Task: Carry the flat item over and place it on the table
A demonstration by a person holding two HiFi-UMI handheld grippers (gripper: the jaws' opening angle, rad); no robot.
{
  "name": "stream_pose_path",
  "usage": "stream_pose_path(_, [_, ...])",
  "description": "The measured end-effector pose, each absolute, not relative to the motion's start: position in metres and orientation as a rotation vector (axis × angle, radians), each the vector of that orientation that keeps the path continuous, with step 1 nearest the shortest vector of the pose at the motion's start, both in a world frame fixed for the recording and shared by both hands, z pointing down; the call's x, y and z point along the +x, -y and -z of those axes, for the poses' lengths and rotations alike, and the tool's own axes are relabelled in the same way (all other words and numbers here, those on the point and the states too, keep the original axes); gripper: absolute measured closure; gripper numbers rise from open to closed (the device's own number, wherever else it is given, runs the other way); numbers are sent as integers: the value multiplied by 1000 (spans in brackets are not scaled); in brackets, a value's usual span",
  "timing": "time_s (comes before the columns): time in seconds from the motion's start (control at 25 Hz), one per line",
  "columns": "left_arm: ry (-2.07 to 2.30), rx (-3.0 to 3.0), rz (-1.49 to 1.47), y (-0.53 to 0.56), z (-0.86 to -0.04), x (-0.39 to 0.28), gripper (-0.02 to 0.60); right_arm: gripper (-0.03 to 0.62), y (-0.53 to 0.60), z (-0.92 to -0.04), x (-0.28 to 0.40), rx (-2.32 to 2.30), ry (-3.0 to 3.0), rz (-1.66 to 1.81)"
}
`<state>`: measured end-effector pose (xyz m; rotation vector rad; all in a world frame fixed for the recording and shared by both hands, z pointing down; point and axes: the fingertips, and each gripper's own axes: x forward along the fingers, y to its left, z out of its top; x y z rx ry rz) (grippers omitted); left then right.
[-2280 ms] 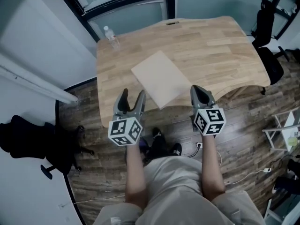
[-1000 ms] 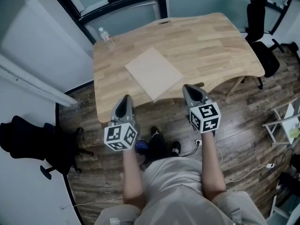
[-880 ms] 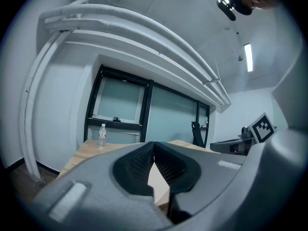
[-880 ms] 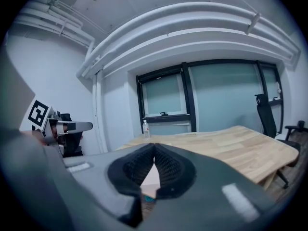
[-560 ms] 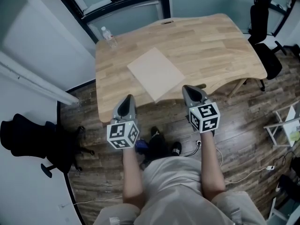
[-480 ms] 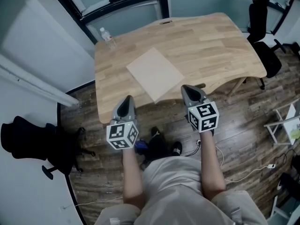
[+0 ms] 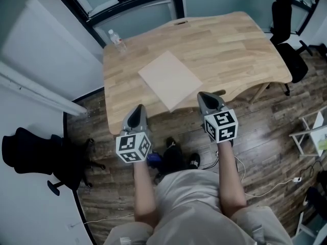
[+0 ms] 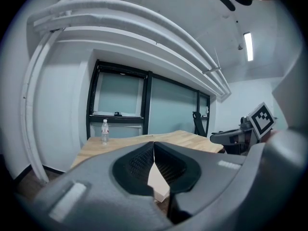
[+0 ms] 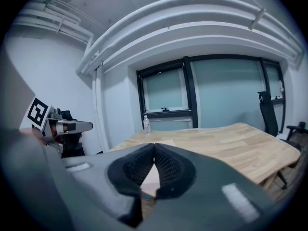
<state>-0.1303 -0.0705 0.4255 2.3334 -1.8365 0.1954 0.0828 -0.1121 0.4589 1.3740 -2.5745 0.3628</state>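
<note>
The flat item, a pale square board, lies on the wooden table, turned cornerwise, its near corner at the front edge. My left gripper hovers shut and empty just off the table's front edge, left of that corner. On the other side of the corner my right gripper is also shut and holds nothing. In the left gripper view the pads meet at the tips, and the board shows beyond them. The right gripper view likewise has closed tips with the board behind them.
A clear water bottle stands at the table's far left corner. One black office chair sits at the table's right end, another on the floor to the left. Cables trail over the wood floor. A dark-framed window lies beyond the table.
About two seconds ago the left jaws stood open and both grippers were at the board's near edges. They have since drawn back a little and the left jaws are closed. Nothing differs over the last second.
</note>
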Motion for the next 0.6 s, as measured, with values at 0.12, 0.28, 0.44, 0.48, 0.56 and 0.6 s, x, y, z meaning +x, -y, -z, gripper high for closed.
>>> stream_pose_path(0.12, [1841, 2328, -196, 69, -427, -132, 572, 592, 112, -459, 83, 1373, 2570, -359])
stream_pose_path(0.28, [1880, 2316, -182, 70, -422, -139, 572, 592, 110, -459, 84, 1382, 2570, -372])
stream_pose_path(0.44, [1894, 2312, -169, 67, -419, -145, 572, 592, 108, -459, 80, 1375, 2600, -416])
stream_pose_path(0.48, [1898, 2310, -168, 67, -420, -146, 572, 592, 108, -459, 78, 1365, 2604, -409])
stream_pose_path(0.56, [1902, 2303, -170, 65, -421, -150, 572, 592, 107, -458, 73, 1348, 2602, -382])
stream_pose_path(0.6, [1902, 2301, -171, 65, -421, -152, 572, 592, 106, -458, 72, 1342, 2600, -376])
